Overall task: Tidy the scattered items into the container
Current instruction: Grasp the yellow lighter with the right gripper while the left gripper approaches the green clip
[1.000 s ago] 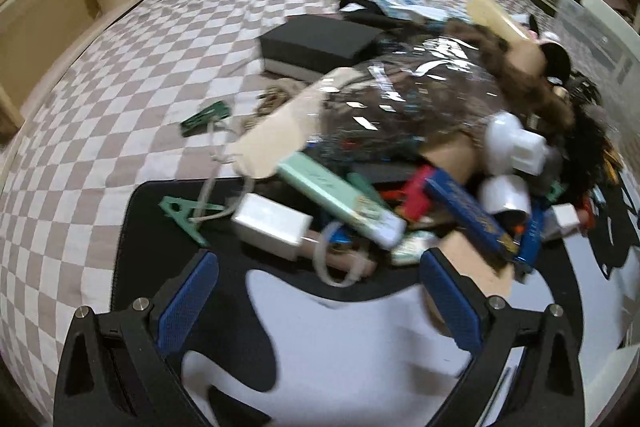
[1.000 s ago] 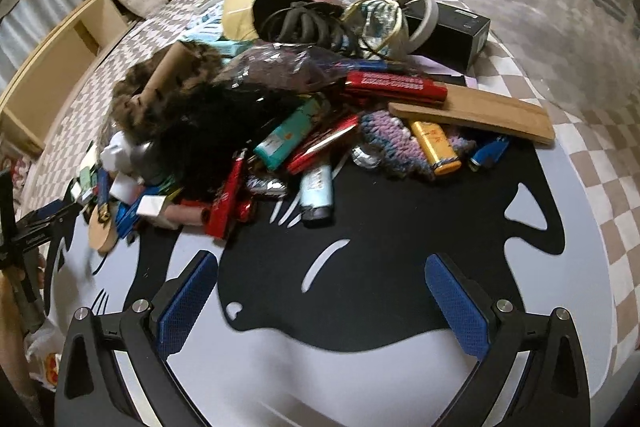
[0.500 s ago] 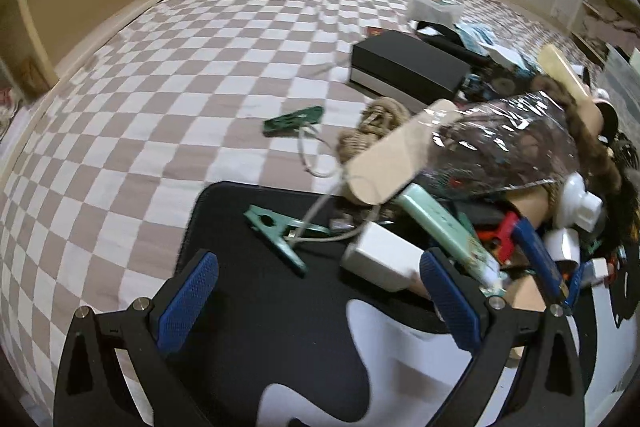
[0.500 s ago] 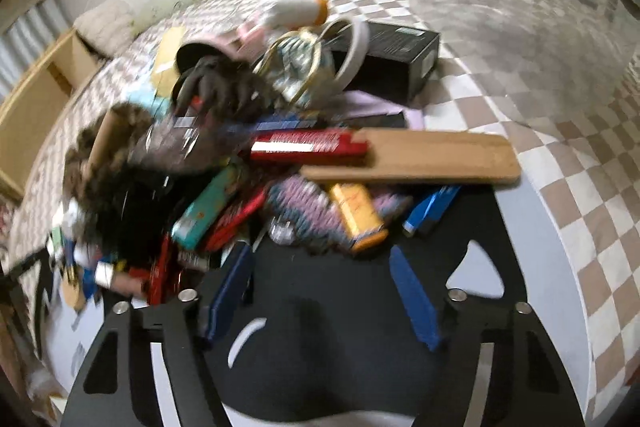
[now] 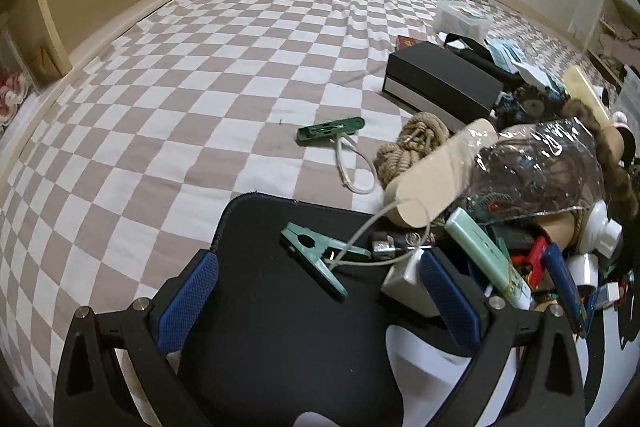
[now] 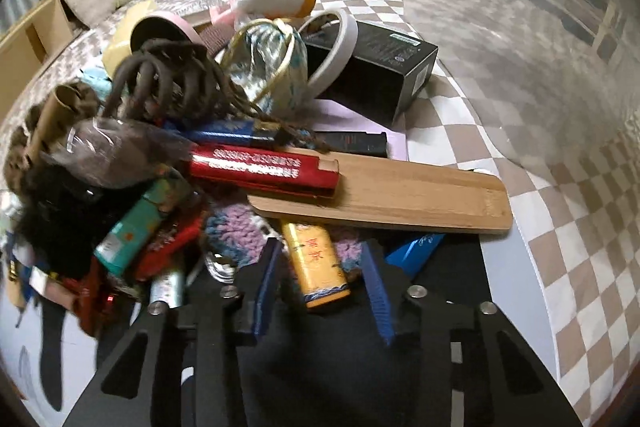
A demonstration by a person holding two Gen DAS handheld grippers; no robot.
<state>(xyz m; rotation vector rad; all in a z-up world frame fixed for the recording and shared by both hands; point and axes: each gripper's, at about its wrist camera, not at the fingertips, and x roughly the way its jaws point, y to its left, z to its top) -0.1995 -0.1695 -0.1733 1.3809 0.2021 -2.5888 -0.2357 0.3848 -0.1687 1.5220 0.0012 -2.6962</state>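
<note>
While the right gripper (image 6: 320, 279) closes its jaws, a yellow lighter (image 6: 316, 261) with red characters I cannot read lies between them at the near edge of the pile on the black mat (image 6: 328, 367); the pads do not yet press on it. Just past it sit a crocheted pad (image 6: 236, 231), a wooden board (image 6: 392, 195) and a red case (image 6: 264, 169) with white print too blurred to read. Farther off stands a black box (image 6: 384, 67), its label too small to read, and the clear container (image 6: 520, 27) rises at the right. On the mat's left corner, the left gripper (image 5: 316, 303) holds its jaws wide around a green clothespin (image 5: 316, 253) and a white charger (image 5: 404, 287).
</note>
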